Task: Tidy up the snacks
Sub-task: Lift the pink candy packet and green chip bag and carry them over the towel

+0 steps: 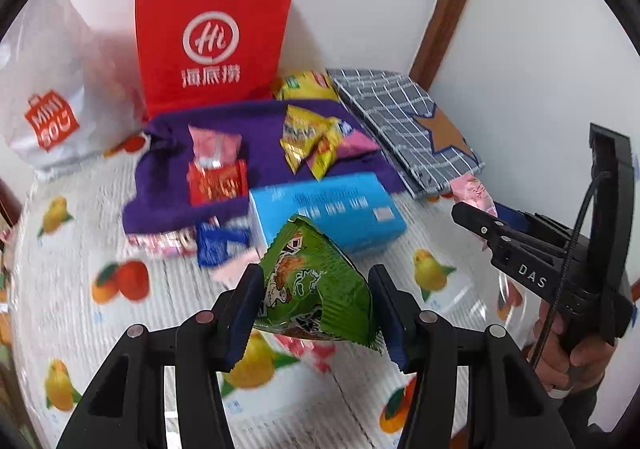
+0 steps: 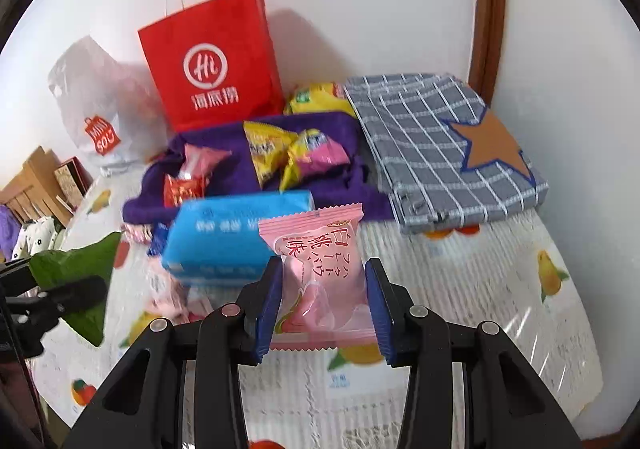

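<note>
My left gripper (image 1: 316,293) is shut on a green snack packet (image 1: 316,281), held above the fruit-print tablecloth (image 1: 120,321). My right gripper (image 2: 320,289) is shut on a pink peach-flavour packet (image 2: 320,269), also lifted off the table. In the left wrist view the right gripper (image 1: 468,211) shows at the right edge with the pink packet (image 1: 474,189) in it. The green packet (image 2: 76,281) appears at the left edge of the right wrist view. On a purple cloth (image 1: 256,121) behind lie yellow packets (image 1: 308,137), a pink packet (image 1: 216,143) and a red packet (image 1: 218,183).
A blue box (image 1: 328,209) lies in front of the purple cloth, with a blue wrapper (image 1: 218,245) and pink packets beside it. A red paper bag (image 1: 212,37) and a white plastic bag (image 1: 52,105) stand at the wall. A grey checked cloth bag with a star (image 2: 448,145) lies right.
</note>
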The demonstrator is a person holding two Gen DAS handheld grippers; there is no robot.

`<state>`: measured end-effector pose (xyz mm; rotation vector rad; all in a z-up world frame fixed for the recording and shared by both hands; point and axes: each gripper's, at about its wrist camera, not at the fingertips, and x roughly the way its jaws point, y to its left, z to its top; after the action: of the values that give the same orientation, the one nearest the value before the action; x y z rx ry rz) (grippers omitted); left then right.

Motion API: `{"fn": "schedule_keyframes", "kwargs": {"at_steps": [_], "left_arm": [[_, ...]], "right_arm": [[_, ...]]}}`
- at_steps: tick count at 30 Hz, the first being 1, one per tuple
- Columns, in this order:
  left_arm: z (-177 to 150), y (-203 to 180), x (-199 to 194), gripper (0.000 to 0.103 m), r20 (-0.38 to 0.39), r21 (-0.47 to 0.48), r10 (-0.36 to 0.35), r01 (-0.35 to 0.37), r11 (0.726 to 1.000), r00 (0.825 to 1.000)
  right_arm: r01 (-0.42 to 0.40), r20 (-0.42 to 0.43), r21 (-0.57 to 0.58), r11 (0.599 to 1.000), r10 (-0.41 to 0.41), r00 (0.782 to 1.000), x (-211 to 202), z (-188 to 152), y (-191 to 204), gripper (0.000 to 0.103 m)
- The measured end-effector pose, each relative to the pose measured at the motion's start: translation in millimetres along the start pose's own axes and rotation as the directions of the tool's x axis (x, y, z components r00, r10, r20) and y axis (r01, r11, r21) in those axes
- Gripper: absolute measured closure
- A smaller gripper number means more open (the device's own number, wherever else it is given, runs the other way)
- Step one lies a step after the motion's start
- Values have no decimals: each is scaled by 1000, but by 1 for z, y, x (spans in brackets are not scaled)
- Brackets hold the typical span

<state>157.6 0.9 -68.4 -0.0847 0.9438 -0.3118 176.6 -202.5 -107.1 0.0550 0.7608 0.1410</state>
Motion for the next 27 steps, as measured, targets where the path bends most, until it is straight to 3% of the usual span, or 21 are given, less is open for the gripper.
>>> {"fn": "schedule_keyframes", "kwargs": {"at_steps": [13,27], "left_arm": [[79,37,12,51,57,-32,64,-62,998,996],[152,89,65,51,65,-105,106,-99,989,992]], "right_arm": [[-40,61,-56,998,43,997,28,84,32,61],[-69,49,-60,996,72,996,99,151,41,61]]}}
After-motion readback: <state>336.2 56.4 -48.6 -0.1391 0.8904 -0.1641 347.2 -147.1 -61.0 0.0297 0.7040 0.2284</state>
